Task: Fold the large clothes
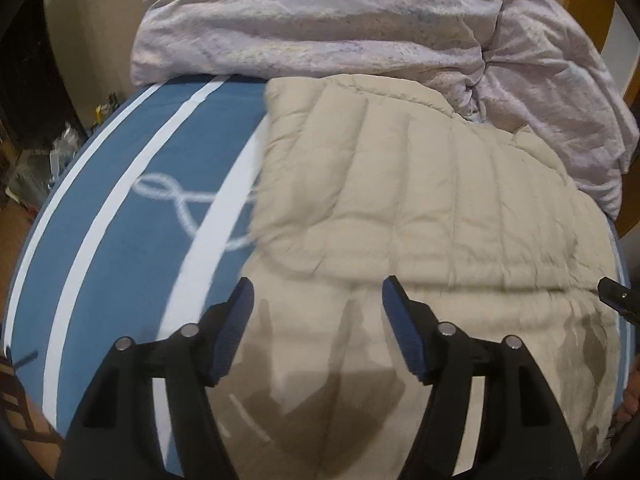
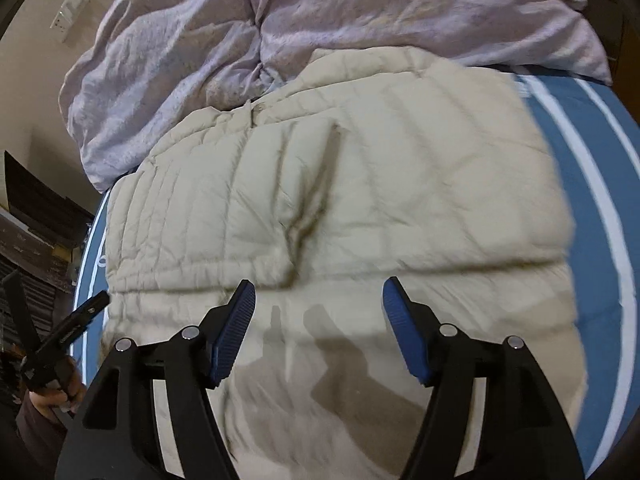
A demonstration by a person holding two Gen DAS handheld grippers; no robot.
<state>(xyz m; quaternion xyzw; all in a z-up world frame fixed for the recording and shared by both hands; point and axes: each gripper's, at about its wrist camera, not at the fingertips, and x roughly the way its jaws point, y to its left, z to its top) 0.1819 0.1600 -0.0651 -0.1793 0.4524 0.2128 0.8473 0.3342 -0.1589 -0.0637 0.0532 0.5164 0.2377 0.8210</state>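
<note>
On the blue bed cover in front of you lies the cream quilted jacket (image 1: 420, 200), spread flat with its padded channels running away from you and a folded edge crossing it just ahead of both claws. Your left gripper (image 1: 318, 292) hangs above the jacket's near part, close to its left edge, jaws apart and nothing between the blue pads (image 1: 230, 340); only the fabric and the claw's own shadow show in the gap. Your right gripper (image 2: 319, 292) hovers over the jacket's near middle, likewise spread wide and holding nothing, with the folded ridge and a dark crease (image 2: 316, 200) just beyond its tips. Neither claw presses on the cloth.

From the right wrist view, your left hand (image 2: 48, 400) and its tool show at the lower left, beside the jacket's edge. From the left wrist view, the tip of the other tool pokes in at the far right edge.

The bed cover (image 1: 132, 216) is blue with white stripes and a rope-knot motif (image 1: 176, 200), bare to the left of the jacket. Beyond the jacket, touching its far edge, a rumpled pale lilac duvet (image 1: 320, 20) is heaped up. A wall switch plate (image 2: 70, 14) sits on the beige wall.
</note>
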